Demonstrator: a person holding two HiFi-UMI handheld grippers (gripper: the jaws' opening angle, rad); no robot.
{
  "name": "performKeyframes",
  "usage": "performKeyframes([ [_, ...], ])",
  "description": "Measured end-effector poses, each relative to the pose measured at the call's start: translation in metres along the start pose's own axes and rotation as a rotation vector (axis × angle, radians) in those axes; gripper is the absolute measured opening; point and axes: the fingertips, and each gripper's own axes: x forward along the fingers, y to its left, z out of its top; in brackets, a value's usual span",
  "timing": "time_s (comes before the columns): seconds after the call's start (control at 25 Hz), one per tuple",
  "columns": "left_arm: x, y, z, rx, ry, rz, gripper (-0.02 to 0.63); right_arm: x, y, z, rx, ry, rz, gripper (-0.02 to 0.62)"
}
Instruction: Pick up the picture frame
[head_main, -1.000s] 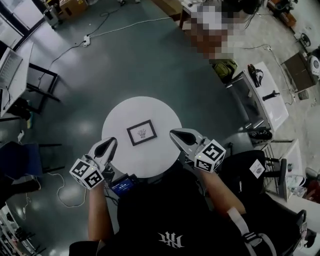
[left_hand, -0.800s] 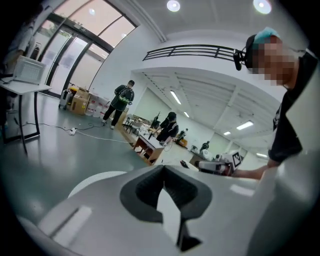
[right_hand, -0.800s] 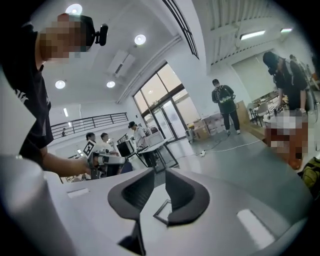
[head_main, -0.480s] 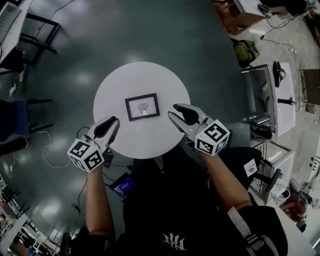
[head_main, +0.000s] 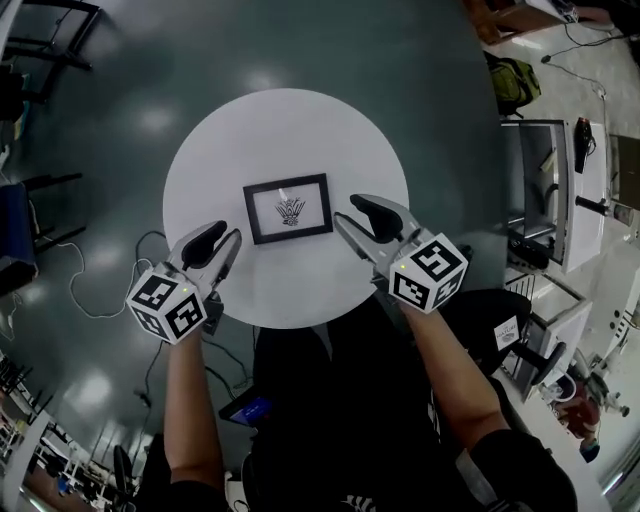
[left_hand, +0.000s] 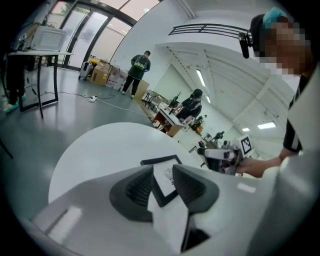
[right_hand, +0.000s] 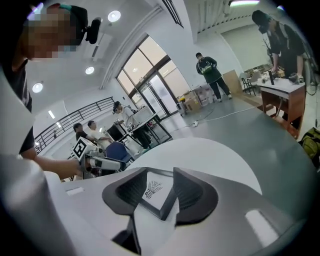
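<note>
Head view: the frame (head_main: 289, 208) lies flat at the centre of the round table (head_main: 290, 125); your left gripper (head_main: 229, 234) sits near the frame's lower left corner; your right gripper (head_main: 347, 211) sits just beside its right edge. Left gripper view: the jaws stand apart, having just been opening; the frame shows through the gap, with no pad pressing on it. Right gripper view: the jaws likewise stand apart, having just been opening; the frame shows beyond the gap, unclamped.
</note>
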Motion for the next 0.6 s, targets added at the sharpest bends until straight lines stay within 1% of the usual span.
performKeyframes([
  [0.08,0.010,0.009,-0.006,-0.017,0.007,0.009,0.127,0.010,-0.008,-0.013,0.013,0.027,-0.017,0.166],
  [0.16,0.019,0.015,-0.010,-0.016,0.015,0.013,0.129,0.020,-0.014,-0.024,0.024,0.050,-0.033,0.170],
  [0.24,0.029,0.018,-0.015,0.009,0.034,0.020,0.131,0.028,-0.019,-0.034,0.020,0.078,-0.049,0.175],
  [0.36,0.042,0.020,-0.025,0.064,0.093,0.038,0.144,0.038,-0.025,-0.047,0.000,0.126,-0.077,0.187],
  [0.48,0.049,0.022,-0.035,0.098,0.146,0.070,0.146,0.043,-0.027,-0.055,-0.004,0.150,-0.106,0.190],
  [0.6,0.052,0.022,-0.039,0.116,0.171,0.087,0.146,0.046,-0.027,-0.060,-0.002,0.160,-0.135,0.172],
])
